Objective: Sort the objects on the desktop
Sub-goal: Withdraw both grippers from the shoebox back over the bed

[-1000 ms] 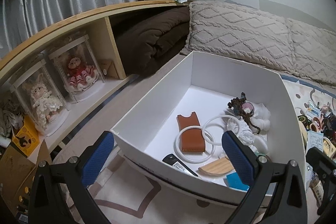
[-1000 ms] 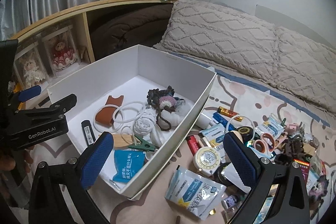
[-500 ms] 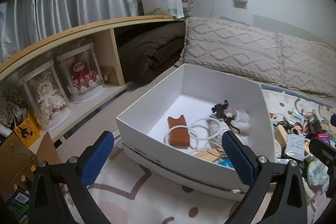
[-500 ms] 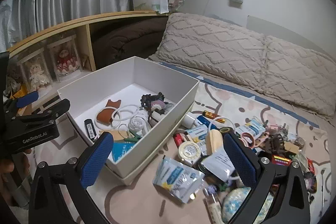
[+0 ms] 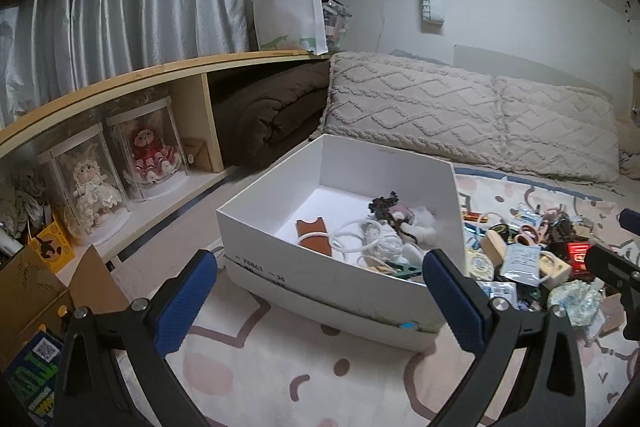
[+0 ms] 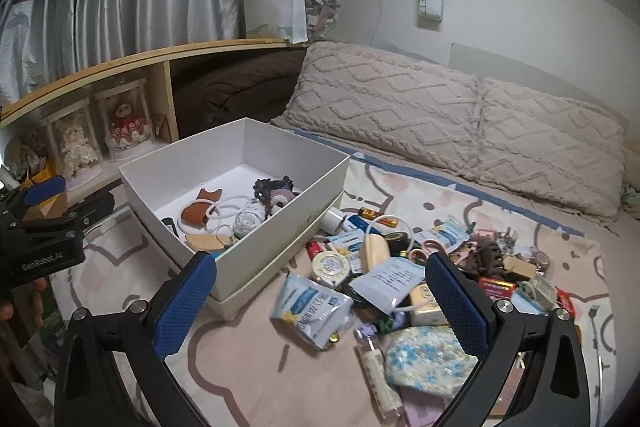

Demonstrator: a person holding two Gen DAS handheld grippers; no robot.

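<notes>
A white box (image 5: 320, 269) (image 6: 280, 227) sits on the bed and holds a brown leather piece (image 5: 314, 233) (image 6: 196, 213), white rings (image 5: 356, 235) (image 6: 228, 207) and a dark crochet flower (image 6: 274, 189). To its right lies a heap of small items: a blue-white packet (image 6: 310, 309), a round tin (image 6: 331, 265), a floral pouch (image 6: 424, 359). My left gripper (image 5: 320, 301) hangs open and empty in front of the box's near wall. Open and empty too, my right gripper (image 6: 320, 301) hovers over the packet beside the box's corner.
A wooden shelf (image 5: 160, 75) on the left holds two dolls in clear cases (image 5: 120, 163) and a brown blanket (image 5: 272, 119). Two beige pillows (image 6: 460, 123) line the wall behind. The left gripper's body (image 6: 44, 243), held by a hand, shows at the right view's left edge.
Both grippers have pulled back and up from the box, which looks smaller now. More of the bed and the heap of items shows. Both stay open.
</notes>
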